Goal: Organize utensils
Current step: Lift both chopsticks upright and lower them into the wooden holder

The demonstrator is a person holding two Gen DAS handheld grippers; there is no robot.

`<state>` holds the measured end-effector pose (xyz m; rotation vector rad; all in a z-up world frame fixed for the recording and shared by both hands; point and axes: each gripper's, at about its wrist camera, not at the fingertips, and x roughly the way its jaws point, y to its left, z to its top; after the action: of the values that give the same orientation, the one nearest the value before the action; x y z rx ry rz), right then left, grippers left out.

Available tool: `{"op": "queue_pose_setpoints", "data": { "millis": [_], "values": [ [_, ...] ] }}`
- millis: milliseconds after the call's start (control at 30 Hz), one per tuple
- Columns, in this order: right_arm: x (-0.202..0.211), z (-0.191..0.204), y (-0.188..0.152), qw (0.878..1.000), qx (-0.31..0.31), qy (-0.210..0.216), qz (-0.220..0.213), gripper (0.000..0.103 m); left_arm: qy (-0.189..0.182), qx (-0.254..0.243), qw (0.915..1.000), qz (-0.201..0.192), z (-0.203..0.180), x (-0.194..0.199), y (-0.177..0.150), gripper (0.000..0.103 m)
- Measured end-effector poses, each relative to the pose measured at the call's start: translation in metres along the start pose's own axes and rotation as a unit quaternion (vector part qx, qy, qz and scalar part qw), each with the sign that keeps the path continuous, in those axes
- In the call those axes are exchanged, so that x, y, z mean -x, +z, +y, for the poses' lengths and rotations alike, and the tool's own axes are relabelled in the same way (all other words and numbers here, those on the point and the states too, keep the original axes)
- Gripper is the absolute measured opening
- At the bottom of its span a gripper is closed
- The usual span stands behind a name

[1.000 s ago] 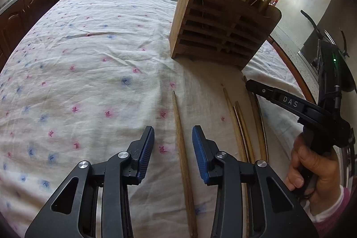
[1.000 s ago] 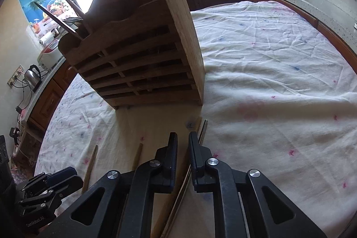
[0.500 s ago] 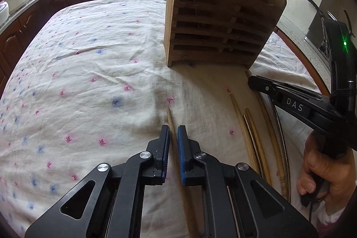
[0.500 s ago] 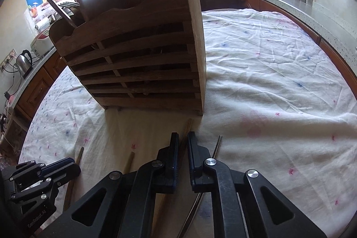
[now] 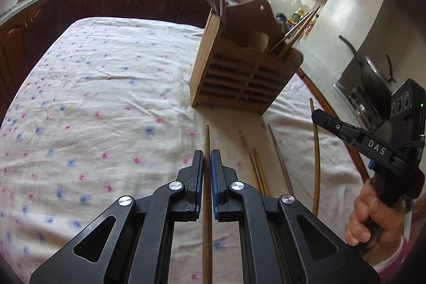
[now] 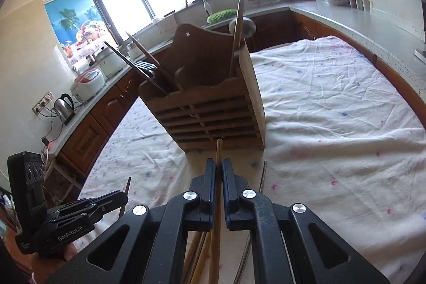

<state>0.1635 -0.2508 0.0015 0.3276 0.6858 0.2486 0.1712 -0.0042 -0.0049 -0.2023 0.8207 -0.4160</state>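
Wooden chopstick (image 5: 207,193), slim and round, clamped in my left gripper (image 5: 207,159); my right gripper (image 6: 218,169) pinches another chopstick (image 6: 218,159). Both point toward the slatted wooden holder (image 5: 239,81) on the wrinkled floral cloth (image 5: 93,97).

My left gripper (image 5: 207,164) is matte black with blue pads and silver screws; my right gripper (image 5: 316,115) reads "DAS", and a pink sleeve (image 5: 396,254) cuffs my wrist.

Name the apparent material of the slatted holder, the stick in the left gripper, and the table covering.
Slatted holder: wood or bamboo, brown, visible grain, matte.
Chopstick in the left gripper: likely wood or bamboo, dull brown.
Tablecloth: woven fabric, probably cotton; wrinkled, white with floral print.
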Motion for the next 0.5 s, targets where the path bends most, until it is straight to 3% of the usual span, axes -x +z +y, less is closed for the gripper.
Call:
{"op": "queue_pose_setpoints", "data": {
  "millis": [500],
  "values": [
    [0.08, 0.024, 0.029, 0.995, 0.02, 0.024, -0.092, 0.005, -0.047, -0.008, 0.9954, -0.083, -0.021, 0.076, 0.024, 0.005]
  ]
}}
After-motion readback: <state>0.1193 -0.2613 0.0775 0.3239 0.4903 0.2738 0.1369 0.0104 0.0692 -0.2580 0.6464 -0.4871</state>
